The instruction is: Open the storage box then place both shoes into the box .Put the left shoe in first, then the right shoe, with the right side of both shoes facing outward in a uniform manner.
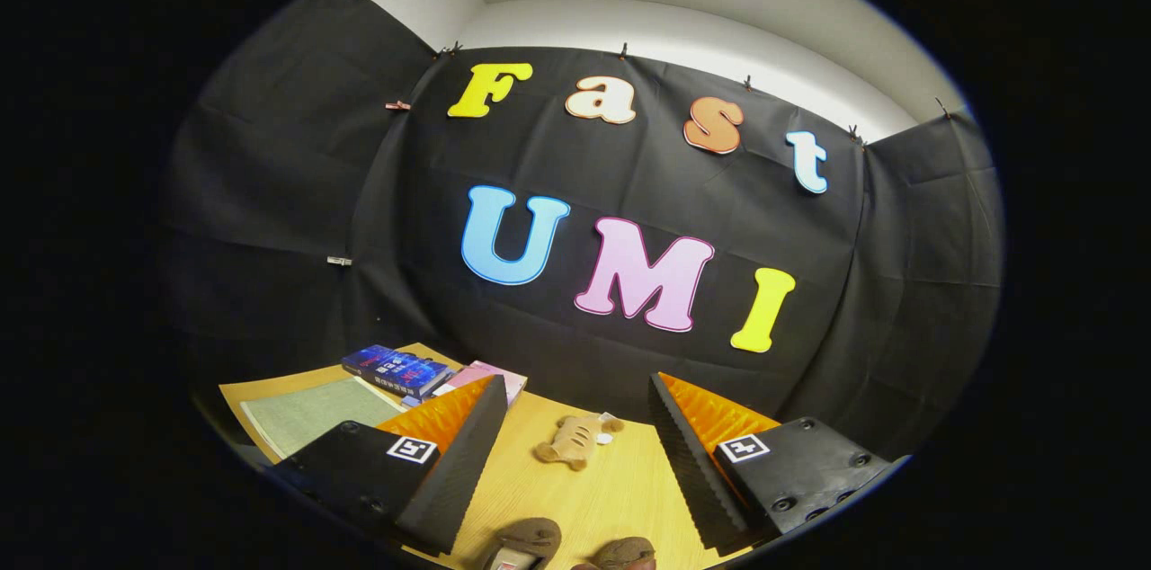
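Note:
My gripper is open and held above a wooden table, with nothing between its fingers. Two brown shoes lie on the table close below the fingers: one near the left finger, the other a little to its right. Just the tops of both shoes show. The storage box cannot be made out.
A small tan plush toy lies on the table ahead, between the fingers. Behind the left finger are a dark blue book, a pink book and a green mat. The black cloth wall stands right behind the table.

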Tool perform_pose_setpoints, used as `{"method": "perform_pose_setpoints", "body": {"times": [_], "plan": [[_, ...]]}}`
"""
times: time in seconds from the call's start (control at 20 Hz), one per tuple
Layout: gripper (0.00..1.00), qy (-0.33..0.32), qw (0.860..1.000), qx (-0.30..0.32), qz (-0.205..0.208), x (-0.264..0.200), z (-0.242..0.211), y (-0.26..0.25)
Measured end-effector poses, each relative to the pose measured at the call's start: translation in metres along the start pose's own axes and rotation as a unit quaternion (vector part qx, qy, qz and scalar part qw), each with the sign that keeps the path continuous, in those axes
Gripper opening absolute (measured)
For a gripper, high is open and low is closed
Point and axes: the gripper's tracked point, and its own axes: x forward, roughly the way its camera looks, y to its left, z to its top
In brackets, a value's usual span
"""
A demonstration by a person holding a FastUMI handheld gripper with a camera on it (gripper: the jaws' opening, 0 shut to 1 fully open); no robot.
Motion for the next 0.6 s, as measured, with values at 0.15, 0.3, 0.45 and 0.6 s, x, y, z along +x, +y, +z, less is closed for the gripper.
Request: {"method": "perform_pose_setpoints", "body": {"times": [0.15, 0.3, 0.45, 0.6], "plan": [[0.97, 0.007, 1.0, -0.003, -0.022, 0.001, -0.004, -0.01], [0.97, 0.015, 0.999, -0.002, -0.04, 0.002, -0.009, -0.018], [0.97, 0.02, 0.999, -0.001, -0.048, 0.003, -0.014, -0.022], [0.97, 0.03, 0.998, 0.001, -0.051, 0.002, -0.023, -0.025]]}}
